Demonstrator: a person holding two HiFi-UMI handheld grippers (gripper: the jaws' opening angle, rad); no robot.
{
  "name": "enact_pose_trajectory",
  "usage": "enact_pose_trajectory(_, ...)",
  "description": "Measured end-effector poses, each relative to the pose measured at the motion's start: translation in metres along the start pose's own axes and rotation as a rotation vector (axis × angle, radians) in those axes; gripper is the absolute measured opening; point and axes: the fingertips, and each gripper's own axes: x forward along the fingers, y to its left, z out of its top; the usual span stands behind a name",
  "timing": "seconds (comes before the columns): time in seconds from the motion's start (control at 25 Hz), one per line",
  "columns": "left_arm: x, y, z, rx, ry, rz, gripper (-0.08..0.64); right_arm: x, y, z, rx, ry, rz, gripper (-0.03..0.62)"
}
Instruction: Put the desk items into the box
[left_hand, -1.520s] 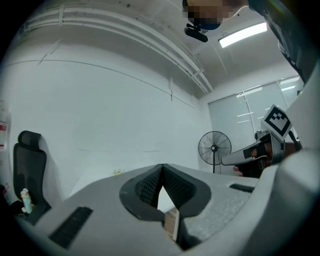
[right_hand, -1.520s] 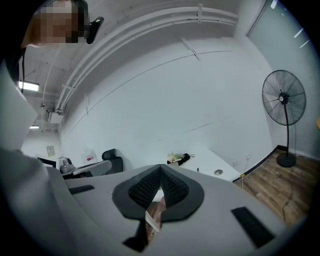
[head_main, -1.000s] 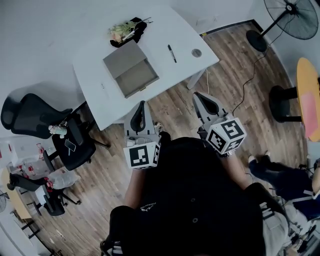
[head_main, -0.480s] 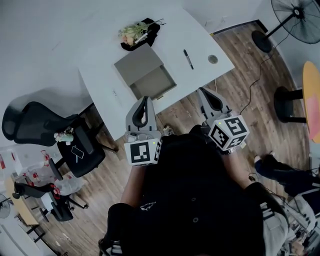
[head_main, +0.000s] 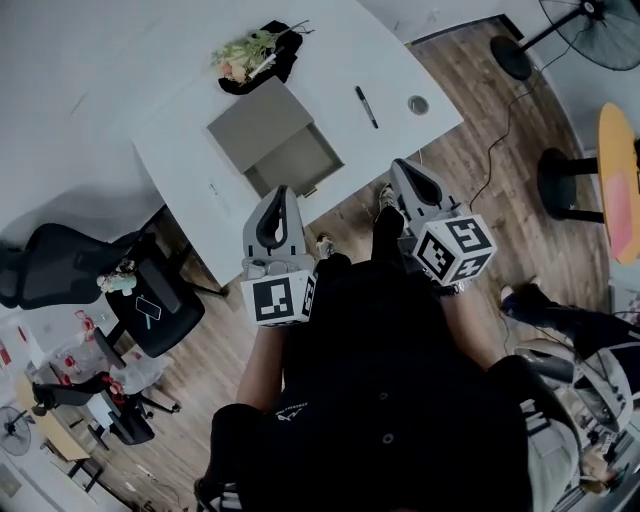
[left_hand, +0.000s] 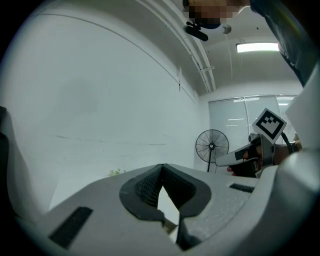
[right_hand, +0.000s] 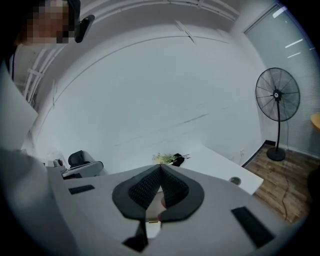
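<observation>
My left gripper (left_hand: 161, 169) has its ribbed pads drawn together at the tips with nothing between them, and my right gripper (right_hand: 160, 168) is likewise closed and empty. Both hang just short of the front edge of the white desk (head_main: 190, 120), touching nothing. Just beyond the left one sits the box (head_main: 296, 160), its lid laid back and its inside bare as far as I can see. To its right and well apart lies the pen (head_main: 367, 107), and near that is a small round thing (head_main: 418, 104) I cannot identify. Behind the box a sprig of flowers (head_main: 243, 48) rests against a dark cloth (head_main: 285, 55). I judge the pen light, stiff and slick, so I would open and pinch it across the barrel near its middle to stop it swinging or rolling away. The round thing looks low and flat, so I would take it by the rim. The sprig seems soft and fragile and wants a gentle squeeze on the stems, not the blooms. The cloth looks limp, so I would pinch a fold.
</observation>
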Motion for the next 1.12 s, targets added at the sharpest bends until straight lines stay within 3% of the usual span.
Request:
enact_pose_trajectory(0.2,0.035,-0.015,0.001,-0.004,0.003,-0.025,0.008,0.017,-0.029,0.001,-0.008,0.051,-0.005,0.0)
enact_pose_trajectory(0.64,0.125,-0.031,-0.008,-0.038,0.038,0.028,0.008,0.089,-0.109,0.007,0.005,0.18,0.011,-0.002)
enact_pose_trajectory(1.12,0.179,-0.016,-0.036,-0.061,0.116,0.063,0.008,0.172,-0.162,-0.039,0.025,0.373,-0.016,-0.002)
